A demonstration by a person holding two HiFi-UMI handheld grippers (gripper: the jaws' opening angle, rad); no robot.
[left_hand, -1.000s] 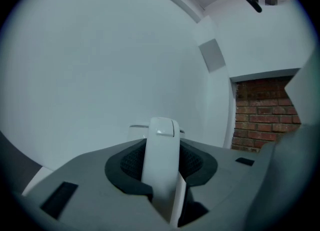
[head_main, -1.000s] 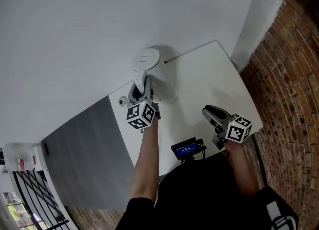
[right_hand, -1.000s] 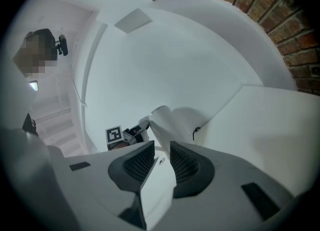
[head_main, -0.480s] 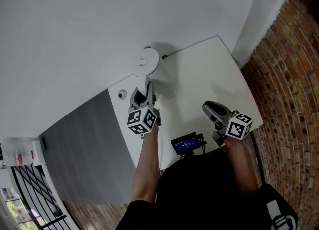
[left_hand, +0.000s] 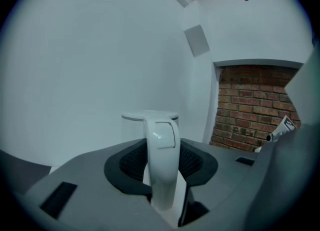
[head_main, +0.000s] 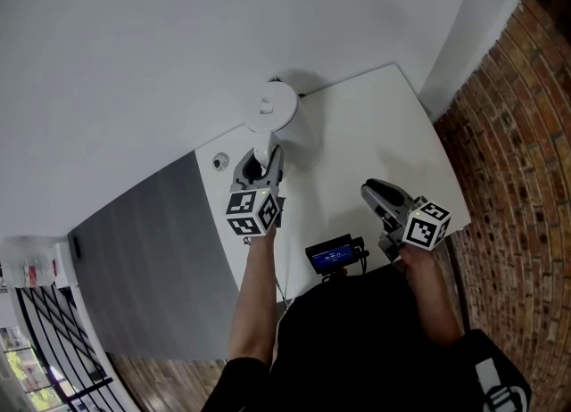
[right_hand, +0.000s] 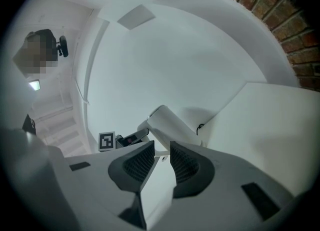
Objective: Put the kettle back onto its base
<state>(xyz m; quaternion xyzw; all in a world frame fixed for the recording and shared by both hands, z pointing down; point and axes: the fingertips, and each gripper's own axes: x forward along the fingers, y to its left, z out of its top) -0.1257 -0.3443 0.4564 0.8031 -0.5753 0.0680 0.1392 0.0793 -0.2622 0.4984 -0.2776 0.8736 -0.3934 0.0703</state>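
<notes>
A white kettle stands at the back of the white table, close to the wall; the right gripper view shows it too. My left gripper reaches in from the front and is shut on the kettle's handle, which fills the gap between its dark pads. The kettle's foot hides its base, so I cannot tell whether the two meet. A dark cord leaves the kettle's foot toward the wall. My right gripper hovers over the table's front right, jaws slightly apart, nothing between them.
A small round fitting sits on the table's left corner behind my left gripper. A small device with a blue screen hangs near the table's front edge. A brick wall runs along the right; grey floor lies left.
My left gripper has carried the kettle a little toward the wall and lower, and the kettle now stands straighter. The right gripper has stayed in place.
</notes>
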